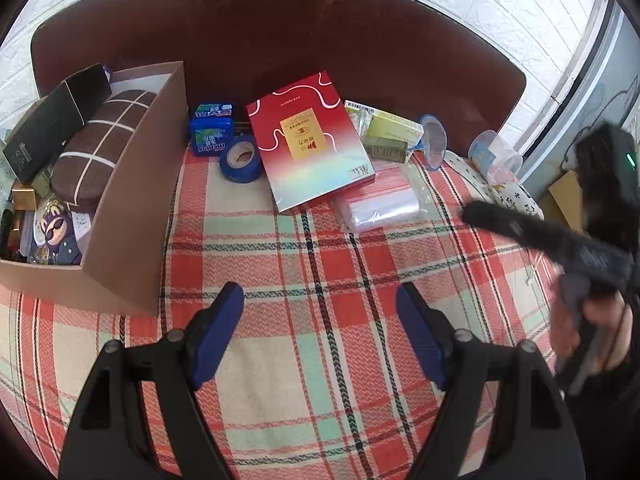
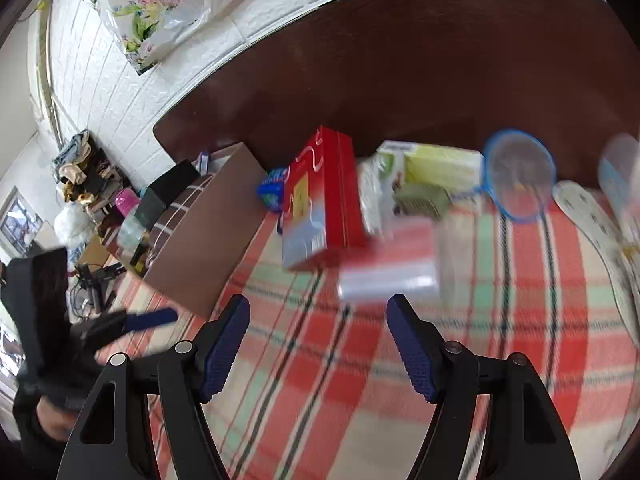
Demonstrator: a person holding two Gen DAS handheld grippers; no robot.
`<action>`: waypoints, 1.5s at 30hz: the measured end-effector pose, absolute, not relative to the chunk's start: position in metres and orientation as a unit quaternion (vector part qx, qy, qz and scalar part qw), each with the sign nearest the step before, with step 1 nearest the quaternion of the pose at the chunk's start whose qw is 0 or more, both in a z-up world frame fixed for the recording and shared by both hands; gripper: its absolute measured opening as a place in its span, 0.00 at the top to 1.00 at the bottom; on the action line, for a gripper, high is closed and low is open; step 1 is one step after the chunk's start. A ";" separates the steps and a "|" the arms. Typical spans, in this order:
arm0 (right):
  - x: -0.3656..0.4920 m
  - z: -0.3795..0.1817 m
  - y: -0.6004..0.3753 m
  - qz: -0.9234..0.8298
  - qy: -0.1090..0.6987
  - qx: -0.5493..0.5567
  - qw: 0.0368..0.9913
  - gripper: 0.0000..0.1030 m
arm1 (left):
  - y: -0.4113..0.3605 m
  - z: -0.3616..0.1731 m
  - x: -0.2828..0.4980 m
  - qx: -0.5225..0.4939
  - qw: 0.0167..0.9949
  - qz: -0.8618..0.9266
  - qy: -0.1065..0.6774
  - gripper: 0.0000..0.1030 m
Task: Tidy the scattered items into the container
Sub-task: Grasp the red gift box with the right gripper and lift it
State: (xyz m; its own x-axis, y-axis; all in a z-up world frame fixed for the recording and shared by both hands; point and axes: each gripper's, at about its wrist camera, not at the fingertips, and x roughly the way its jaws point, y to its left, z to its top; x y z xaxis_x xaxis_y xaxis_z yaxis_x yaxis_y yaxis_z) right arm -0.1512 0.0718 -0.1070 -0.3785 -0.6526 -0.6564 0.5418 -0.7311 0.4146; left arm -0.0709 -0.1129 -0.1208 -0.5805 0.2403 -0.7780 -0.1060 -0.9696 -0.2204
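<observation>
A brown cardboard box (image 1: pixel 132 208) stands at the left of the plaid cloth, holding a brown checked case (image 1: pixel 100 148), a black box and small items. Scattered beside it lie a blue mint tin (image 1: pixel 212 132), a blue tape roll (image 1: pixel 240 158), a red gift box (image 1: pixel 310 144), a stack of clear zip bags (image 1: pixel 380 200) and green-yellow boxes (image 1: pixel 388 132). My left gripper (image 1: pixel 320 316) is open and empty above the cloth. My right gripper (image 2: pixel 318 328) is open and empty, just short of the zip bags (image 2: pixel 390 264); that view is blurred. The cardboard box (image 2: pixel 204 240) and red box (image 2: pixel 324 196) show there too.
A blue-rimmed strainer (image 1: pixel 436 140), a clear plastic cup (image 1: pixel 494 156) and a white patterned plate (image 1: pixel 516 196) sit at the right edge. A dark brown headboard (image 1: pixel 280 40) rises behind everything. The right gripper (image 1: pixel 528 232) shows blurred in the left wrist view.
</observation>
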 end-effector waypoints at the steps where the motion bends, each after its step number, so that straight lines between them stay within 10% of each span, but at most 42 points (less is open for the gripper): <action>1: -0.160 -0.108 0.062 -0.826 -0.063 0.425 0.364 0.29 | -0.114 -0.122 -0.072 -0.448 0.100 0.885 -0.072 0.24; 19: -0.232 -0.146 -0.024 -0.805 -0.015 0.466 0.367 0.28 | -0.156 -0.149 -0.086 -0.466 0.118 0.871 -0.105 0.24; 28: -0.246 -0.171 -0.020 -0.760 -0.140 0.490 0.403 0.28 | -0.156 -0.153 -0.088 -0.470 0.123 0.867 -0.108 0.24; 45: -0.209 -0.138 -0.026 -0.789 -0.126 0.458 0.390 0.56 | -0.174 -0.144 -0.076 -0.469 0.107 0.869 -0.116 0.24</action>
